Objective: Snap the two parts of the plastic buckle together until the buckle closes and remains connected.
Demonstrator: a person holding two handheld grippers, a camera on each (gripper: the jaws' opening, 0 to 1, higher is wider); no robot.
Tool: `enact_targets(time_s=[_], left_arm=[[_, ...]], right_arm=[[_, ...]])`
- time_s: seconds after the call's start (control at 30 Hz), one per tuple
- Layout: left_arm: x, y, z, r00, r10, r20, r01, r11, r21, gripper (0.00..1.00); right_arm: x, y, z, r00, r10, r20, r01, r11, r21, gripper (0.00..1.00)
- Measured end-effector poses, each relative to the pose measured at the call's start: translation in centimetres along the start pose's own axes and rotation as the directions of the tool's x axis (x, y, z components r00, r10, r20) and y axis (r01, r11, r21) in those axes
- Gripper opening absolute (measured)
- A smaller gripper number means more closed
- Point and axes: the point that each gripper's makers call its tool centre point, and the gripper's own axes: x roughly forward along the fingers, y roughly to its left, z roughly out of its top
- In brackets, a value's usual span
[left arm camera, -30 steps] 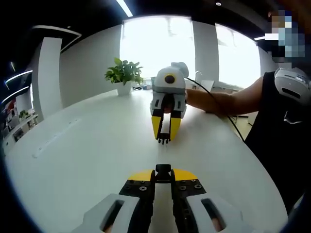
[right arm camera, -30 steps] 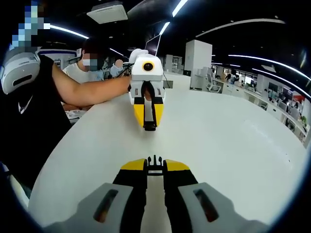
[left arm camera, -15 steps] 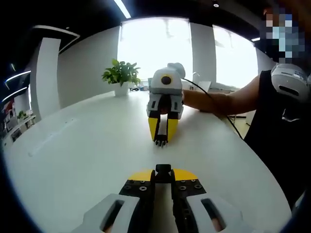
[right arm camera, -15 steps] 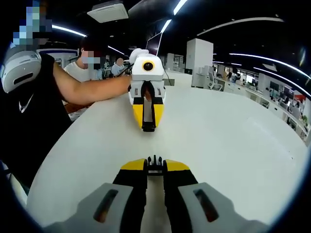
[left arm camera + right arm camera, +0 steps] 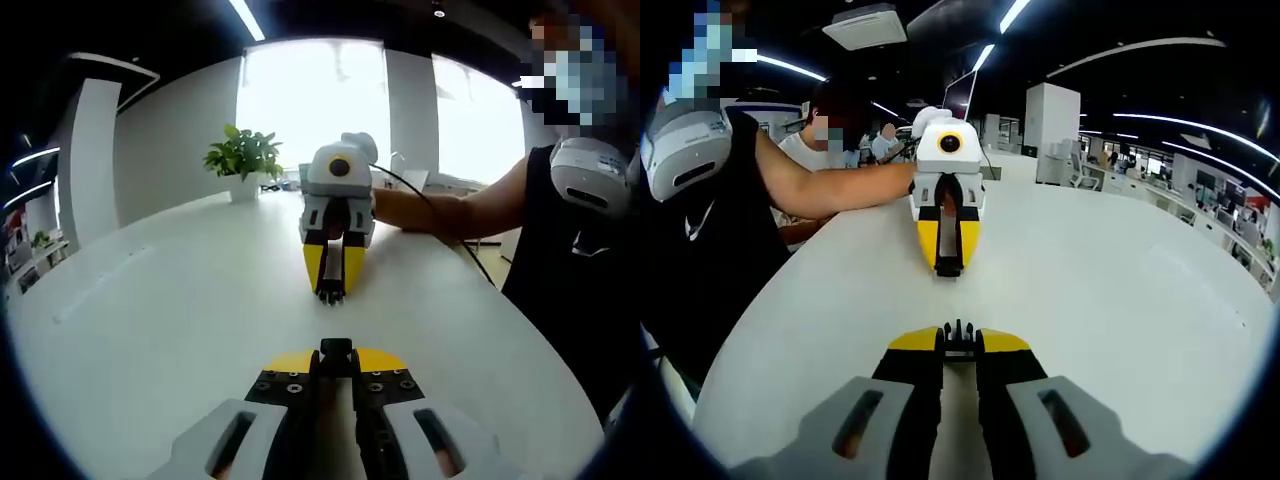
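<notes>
left claw point(image 5: 336, 352): jaws narrow, clamped on the socket half point(image 5: 336, 349), low centre of its view.
right claw point(image 5: 958, 338): jaws narrow, pinching the pronged half point(image 5: 958, 331), low centre.
gap: the halves face each other, well apart above the table point(image 5: 1120, 290).
step: lining up, not yet joined.
next: bring the prongs straight into the socket.
</notes>
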Motion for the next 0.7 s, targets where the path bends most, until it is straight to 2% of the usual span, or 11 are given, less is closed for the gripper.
enact_targets(time_s=[0.17, 0.7], left_arm=[[-0.34, -0.06, 0.49, 1.000, -0.003, 0.030, 0.004, 1.000, -0.004, 0.11], [-0.01, -0.06, 0.27, 1.000, 0.017, 0.002, -0.017, 1.000, 0.014, 0.11]], right_arm=[[-0.10, -0.04, 0.16, 1.000, -0.001, 0.012, 0.001, 1.000, 0.004, 0.11], [-0.41, 0.12, 0.31, 1.000, -0.008, 0.011, 0.008, 1.000, -0.004, 0.11]])
